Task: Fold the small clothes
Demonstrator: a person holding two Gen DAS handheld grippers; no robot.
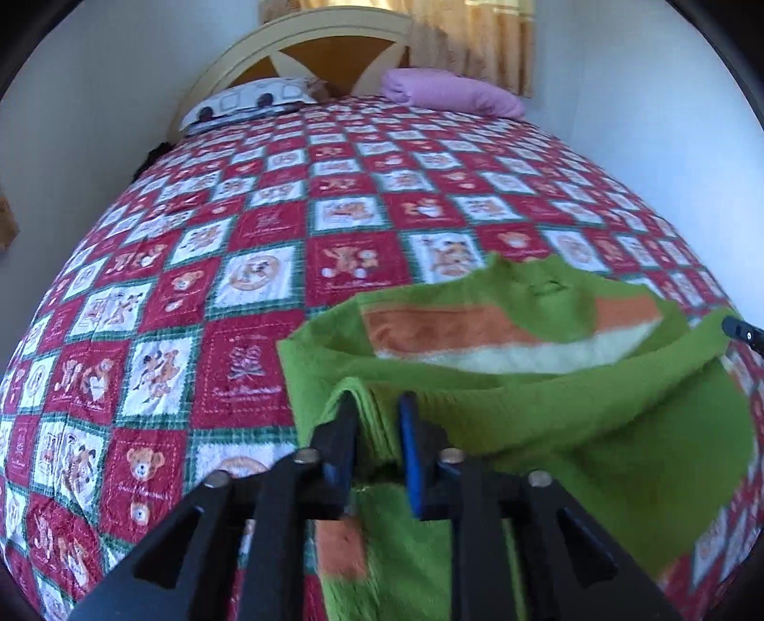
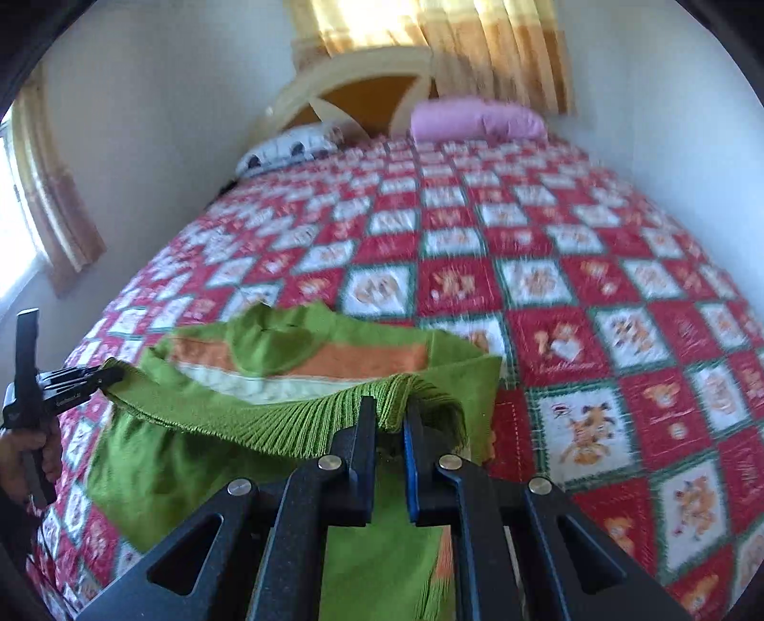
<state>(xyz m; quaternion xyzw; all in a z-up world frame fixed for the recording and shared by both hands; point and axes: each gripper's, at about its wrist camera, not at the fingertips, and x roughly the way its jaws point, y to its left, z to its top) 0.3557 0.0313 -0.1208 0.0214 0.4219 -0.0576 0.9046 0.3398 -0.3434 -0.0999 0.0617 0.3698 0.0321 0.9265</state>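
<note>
Left gripper: my left gripper [image 1: 377,430] is closed down on the ribbed hem of the sweater [image 1: 549,411], cloth bunched between its fingers.
Right gripper: my right gripper [image 2: 389,420] pinches the same hem at its other corner, jaws nearly together on the knit.
Sweater: green with orange and white stripes, hem lifted and stretched between my two grippers, the rest sagging onto the quilt [image 1: 191,267] at the near edge of the bed.
Other gripper seen: from the right camera, my left gripper sits at 9 o'clock.
Pillows: a pink pillow [image 1: 449,91] at 12 o'clock, a printed pillow [image 1: 248,102] at 11 o'clock, under the headboard [image 1: 305,43].
</note>
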